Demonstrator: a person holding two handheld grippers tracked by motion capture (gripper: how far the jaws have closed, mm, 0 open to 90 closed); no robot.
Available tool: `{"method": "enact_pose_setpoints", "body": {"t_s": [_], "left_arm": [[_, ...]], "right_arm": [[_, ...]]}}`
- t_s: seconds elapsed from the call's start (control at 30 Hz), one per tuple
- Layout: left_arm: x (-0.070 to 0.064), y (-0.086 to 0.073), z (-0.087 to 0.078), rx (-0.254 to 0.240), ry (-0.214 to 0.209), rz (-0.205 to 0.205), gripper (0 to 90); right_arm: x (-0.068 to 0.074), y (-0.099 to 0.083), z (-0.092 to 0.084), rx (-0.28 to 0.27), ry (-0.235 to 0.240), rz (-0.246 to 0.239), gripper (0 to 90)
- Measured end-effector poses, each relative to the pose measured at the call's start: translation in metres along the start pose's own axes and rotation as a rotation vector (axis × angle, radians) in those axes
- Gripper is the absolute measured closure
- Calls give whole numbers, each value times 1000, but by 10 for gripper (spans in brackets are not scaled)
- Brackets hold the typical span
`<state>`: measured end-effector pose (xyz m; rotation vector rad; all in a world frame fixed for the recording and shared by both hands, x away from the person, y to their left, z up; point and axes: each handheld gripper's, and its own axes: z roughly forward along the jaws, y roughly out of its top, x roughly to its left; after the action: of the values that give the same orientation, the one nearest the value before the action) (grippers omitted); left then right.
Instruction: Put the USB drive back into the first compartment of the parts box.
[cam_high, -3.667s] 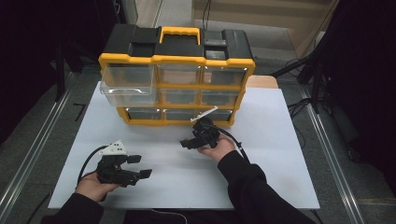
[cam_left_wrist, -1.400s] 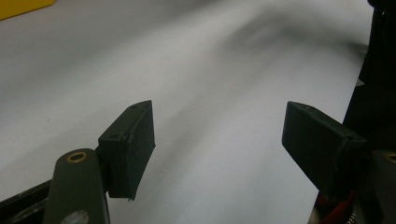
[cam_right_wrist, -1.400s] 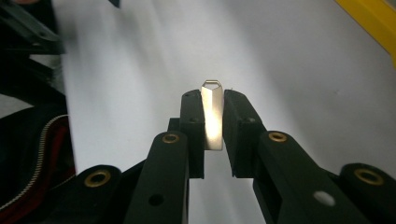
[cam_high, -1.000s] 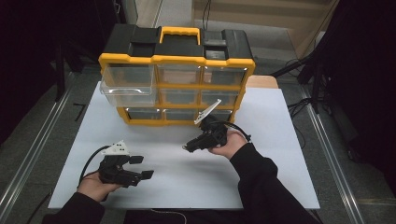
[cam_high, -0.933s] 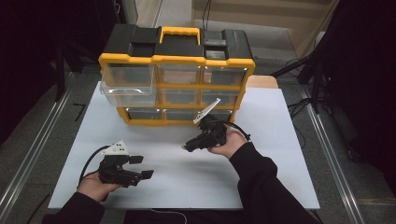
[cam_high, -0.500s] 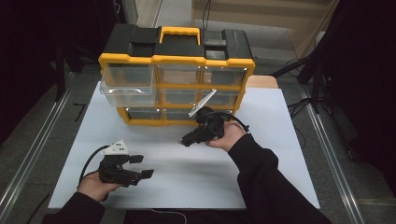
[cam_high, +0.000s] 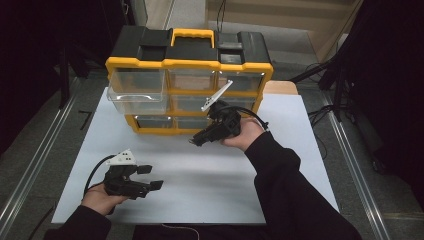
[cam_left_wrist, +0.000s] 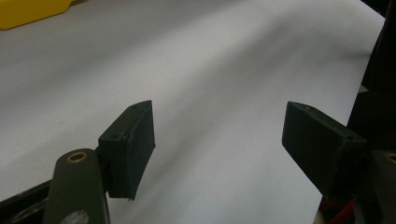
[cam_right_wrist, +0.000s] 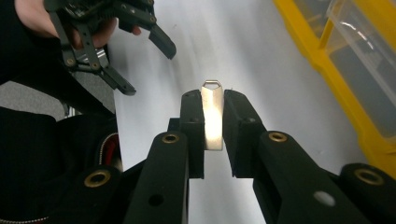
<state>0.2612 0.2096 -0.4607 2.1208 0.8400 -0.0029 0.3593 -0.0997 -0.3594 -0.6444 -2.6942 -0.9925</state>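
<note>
My right gripper (cam_high: 196, 140) hovers over the white board, just in front of the yellow and black drawer organizer (cam_high: 190, 65). It is shut on a small flat silver metal piece (cam_right_wrist: 213, 122) with a loop at its tip, which stands upright between the jaws. My left gripper (cam_high: 151, 177) rests low at the board's near left, open, with nothing between its pads (cam_left_wrist: 130, 140). In the right gripper view the left gripper (cam_right_wrist: 148, 69) appears at the upper left, held by a hand.
The organizer has clear drawers; its top left drawer (cam_high: 137, 92) is pulled out over the white board (cam_high: 210, 190). A clear drawer (cam_right_wrist: 369, 42) also shows at the right of the right gripper view. Metal rails run along both sides of the table.
My right gripper has lifted and moved back toward the organizer's front, still holding the metal piece. The left gripper has stayed put.
</note>
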Motion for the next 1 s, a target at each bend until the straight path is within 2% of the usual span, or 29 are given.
{"method": "enact_pose_setpoints", "body": {"t_s": [0.17,0.43,0.77,0.87,0.97,1.0], "left_arm": [[-1,0,1,7,2,6,267],[-1,0,1,-2,1,-2,268],[-1,1,1,-2,0,0,267],[-1,1,2,8,-3,3,268],[-2,1,2,9,-5,5,268],[-2,1,1,7,-4,5,268]], "right_arm": [[1,8,-8,2,-11,-3,767],[7,24,-23,-1,-18,-47,768],[12,40,-37,-6,-31,-45,767],[15,49,-43,-17,-34,-80,768],[16,55,-46,-26,-23,-83,767],[17,57,-47,-26,-22,-71,767]]}}
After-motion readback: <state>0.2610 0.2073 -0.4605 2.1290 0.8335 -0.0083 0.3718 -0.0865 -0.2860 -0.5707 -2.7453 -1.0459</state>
